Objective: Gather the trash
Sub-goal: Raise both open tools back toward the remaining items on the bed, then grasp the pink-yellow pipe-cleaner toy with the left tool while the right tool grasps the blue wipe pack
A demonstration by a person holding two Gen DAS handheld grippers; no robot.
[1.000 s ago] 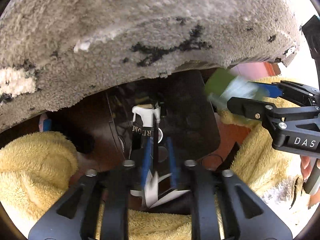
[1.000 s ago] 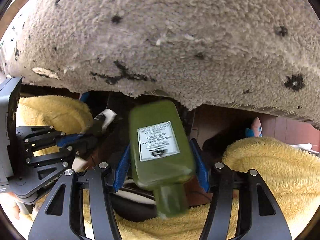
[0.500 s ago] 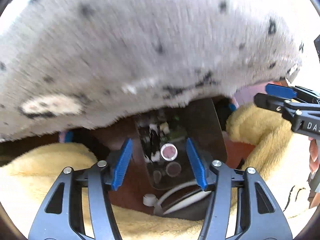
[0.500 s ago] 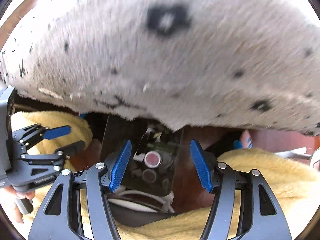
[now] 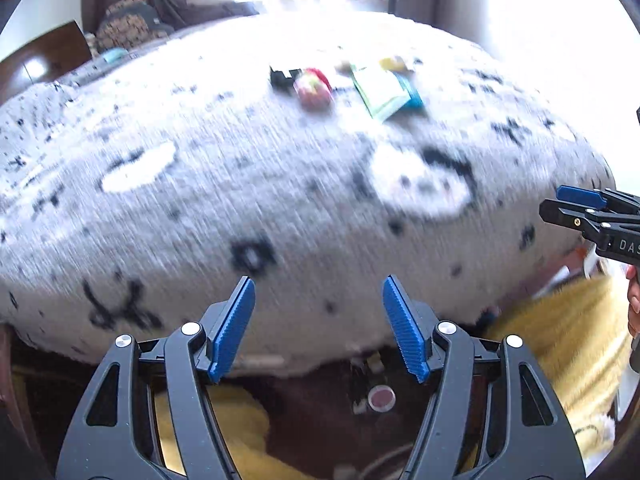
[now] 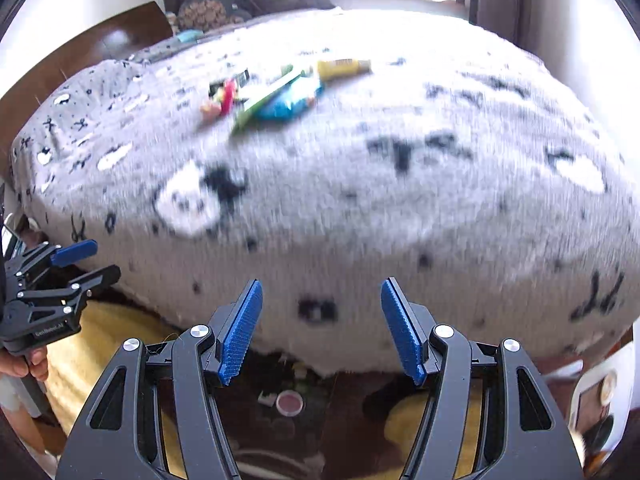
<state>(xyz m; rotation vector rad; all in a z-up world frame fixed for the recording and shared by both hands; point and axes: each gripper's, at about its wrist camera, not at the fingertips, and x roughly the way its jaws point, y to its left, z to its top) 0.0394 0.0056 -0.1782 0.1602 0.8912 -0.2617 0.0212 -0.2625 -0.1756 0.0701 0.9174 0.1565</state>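
Note:
Both views are blurred. Trash lies on the far part of the grey patterned blanket (image 5: pixel 280 208): a green-and-white packet (image 5: pixel 382 90), a red item (image 5: pixel 314 88), a black item (image 5: pixel 282 76), a yellow tube (image 6: pixel 344 67) and a blue packet (image 6: pixel 288 104). Below the bed's edge stands a dark bin (image 5: pixel 320 420) with a pink-capped item (image 5: pixel 380 398) in it. My left gripper (image 5: pixel 318 280) hangs over the bed's near edge, its jaws opening with nothing between them. My right gripper (image 6: pixel 320 282) is open and empty beside it, level with the left gripper (image 6: pixel 106 259).
Yellow fluffy fabric (image 5: pixel 560 340) lies on both sides of the bin (image 6: pixel 328 420). A brown headboard (image 6: pixel 120 40) and dark pillows (image 6: pixel 208 4) are at the bed's far left. A white device (image 6: pixel 592 400) sits low on the right. A hand (image 6: pixel 24 364) holds the left gripper.
Both grippers rose from the bin to the bed's edge and tilted up toward the bed. The right let go of the green bottle; the left opened and released its white item.

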